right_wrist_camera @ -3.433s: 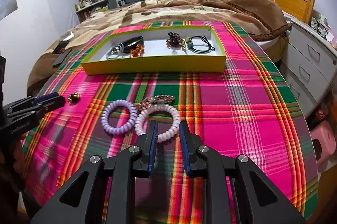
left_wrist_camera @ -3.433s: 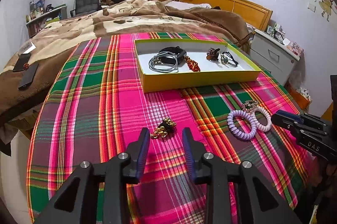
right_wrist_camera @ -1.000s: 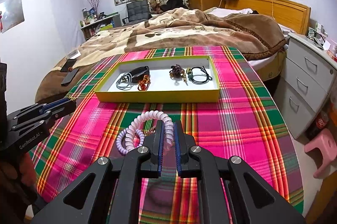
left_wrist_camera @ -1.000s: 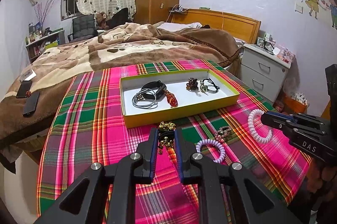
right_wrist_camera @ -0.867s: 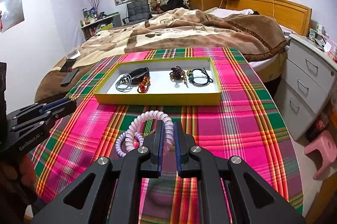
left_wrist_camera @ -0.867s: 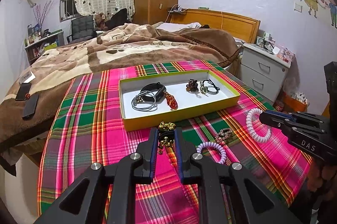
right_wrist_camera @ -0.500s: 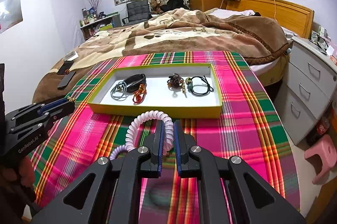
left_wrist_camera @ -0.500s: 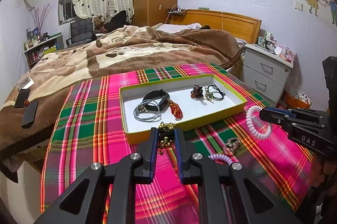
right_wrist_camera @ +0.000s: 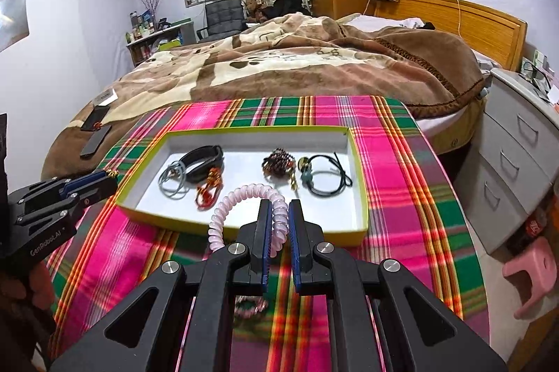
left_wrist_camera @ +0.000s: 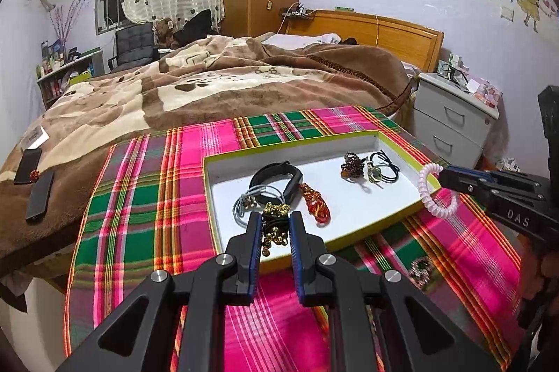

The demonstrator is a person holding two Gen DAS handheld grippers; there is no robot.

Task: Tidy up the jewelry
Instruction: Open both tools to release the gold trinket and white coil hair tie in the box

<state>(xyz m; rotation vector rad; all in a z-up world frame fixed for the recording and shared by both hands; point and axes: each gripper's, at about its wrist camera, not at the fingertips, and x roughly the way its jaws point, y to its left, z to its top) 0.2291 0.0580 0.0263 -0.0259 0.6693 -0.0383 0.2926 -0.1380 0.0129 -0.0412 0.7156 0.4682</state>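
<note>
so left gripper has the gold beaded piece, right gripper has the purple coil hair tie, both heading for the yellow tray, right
Not quite: the coil hair tie in the right gripper is pale pink, not purple, as the right wrist view shows. The rest stands: the left gripper holds the gold beaded piece, and both are at the yellow tray.

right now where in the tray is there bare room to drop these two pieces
Bare white floor runs along the tray's near wall and in its front right corner, below the black cord loop. The left half is crowded: grey ties, black band, red knot.
</note>
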